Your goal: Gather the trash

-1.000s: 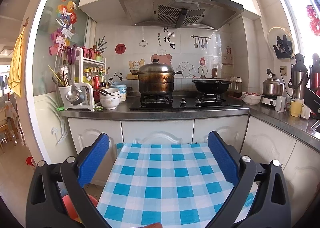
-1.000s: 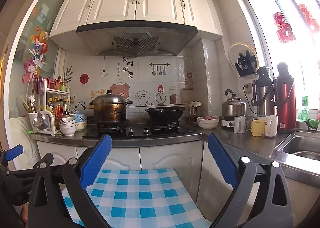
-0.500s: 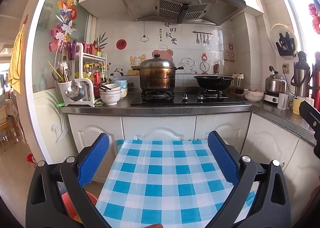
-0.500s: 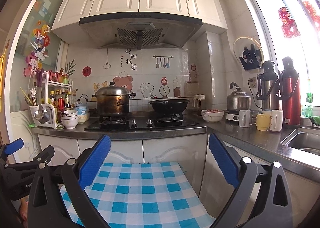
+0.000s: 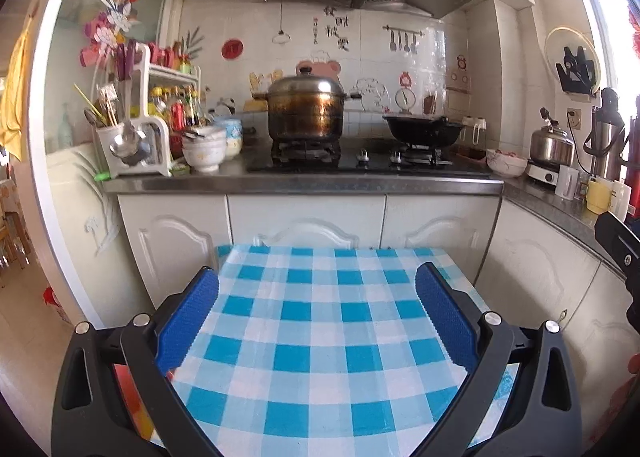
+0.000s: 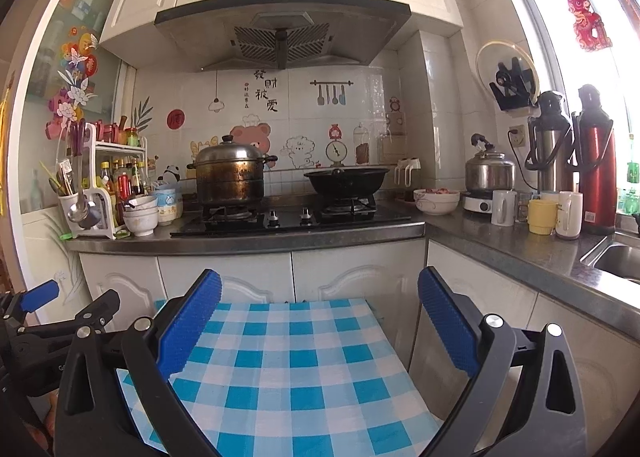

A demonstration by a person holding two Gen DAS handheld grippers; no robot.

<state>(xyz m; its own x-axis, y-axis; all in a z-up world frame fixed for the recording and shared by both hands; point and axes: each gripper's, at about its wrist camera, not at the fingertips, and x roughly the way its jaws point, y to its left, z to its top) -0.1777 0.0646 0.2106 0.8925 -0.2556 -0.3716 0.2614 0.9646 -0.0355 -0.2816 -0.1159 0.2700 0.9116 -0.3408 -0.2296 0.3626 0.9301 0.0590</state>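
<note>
Grippers are both hanging above a table with a blue and white checked cloth [image 5: 320, 337], and both are facing the kitchen counter [image 6: 280, 243]. The left gripper [image 5: 318, 321] is standing with its blue pads wide apart and nothing between them. The right gripper [image 6: 320, 321] is also spread wide and is holding nothing. On the stove a steel pot [image 6: 231, 175] is sitting beside a black wok [image 6: 346, 181]. No trash is showing on the cloth in either view, so I cannot tell where it is lying.
</note>
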